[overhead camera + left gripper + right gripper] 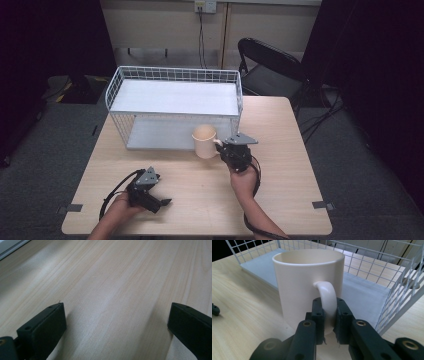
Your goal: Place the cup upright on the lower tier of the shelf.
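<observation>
- High view: a cream mug [204,140] is seen on the table [280,200], touching the front edge of a white wire rack [175,105]; the right gripper [226,148] is placed at its 3 o'clock; the left gripper [161,197] is rested at 7 o'clock, well apart.
- Left gripper view: jaws are spread wide over bare wood, grasping nothing.
- Right gripper view: the handle [327,296] is clenched between the jaws; the mug is judged rigid, glazed, slippery, breakable and fairly heavy; the handle is the best hold.

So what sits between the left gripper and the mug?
Nothing: in the high view, bare table separates the left gripper from the mug.
</observation>
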A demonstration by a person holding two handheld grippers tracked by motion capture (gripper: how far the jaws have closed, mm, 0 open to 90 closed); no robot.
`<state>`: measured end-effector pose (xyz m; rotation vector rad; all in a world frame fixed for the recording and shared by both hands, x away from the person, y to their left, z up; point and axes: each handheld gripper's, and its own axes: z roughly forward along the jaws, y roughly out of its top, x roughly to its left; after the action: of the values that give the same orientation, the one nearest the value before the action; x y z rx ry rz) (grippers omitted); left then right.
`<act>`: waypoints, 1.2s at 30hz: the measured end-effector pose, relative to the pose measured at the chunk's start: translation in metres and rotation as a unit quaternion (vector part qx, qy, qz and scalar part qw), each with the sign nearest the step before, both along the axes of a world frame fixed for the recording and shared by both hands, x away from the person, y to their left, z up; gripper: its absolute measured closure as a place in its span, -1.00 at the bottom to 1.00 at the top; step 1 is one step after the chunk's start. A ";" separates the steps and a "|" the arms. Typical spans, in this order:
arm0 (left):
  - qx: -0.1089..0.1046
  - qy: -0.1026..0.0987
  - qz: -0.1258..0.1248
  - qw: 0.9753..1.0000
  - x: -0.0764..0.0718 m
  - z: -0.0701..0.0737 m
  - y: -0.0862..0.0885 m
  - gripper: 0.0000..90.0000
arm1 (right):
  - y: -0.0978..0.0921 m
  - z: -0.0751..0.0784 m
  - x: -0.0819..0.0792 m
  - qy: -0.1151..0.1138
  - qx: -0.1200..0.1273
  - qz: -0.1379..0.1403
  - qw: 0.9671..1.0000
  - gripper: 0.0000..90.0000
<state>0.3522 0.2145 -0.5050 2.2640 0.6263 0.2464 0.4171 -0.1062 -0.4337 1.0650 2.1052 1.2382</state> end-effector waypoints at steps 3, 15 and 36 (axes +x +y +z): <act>0.000 0.000 0.000 1.000 0.000 0.000 0.000 -0.97 | 0.000 0.000 0.002 -0.002 -0.001 -0.004 1.000 0.80; 0.000 0.000 0.000 1.000 0.000 0.000 0.000 -0.97 | 0.005 -0.005 0.009 -0.006 -0.008 -0.016 1.000 0.80; 0.000 0.000 0.000 1.000 0.000 0.000 0.000 -0.97 | 0.009 -0.010 0.018 -0.007 0.009 -0.047 0.999 0.80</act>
<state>0.3522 0.2145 -0.5050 2.2640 0.6266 0.2463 0.4347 -0.0975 -0.4438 1.1461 2.0138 1.2189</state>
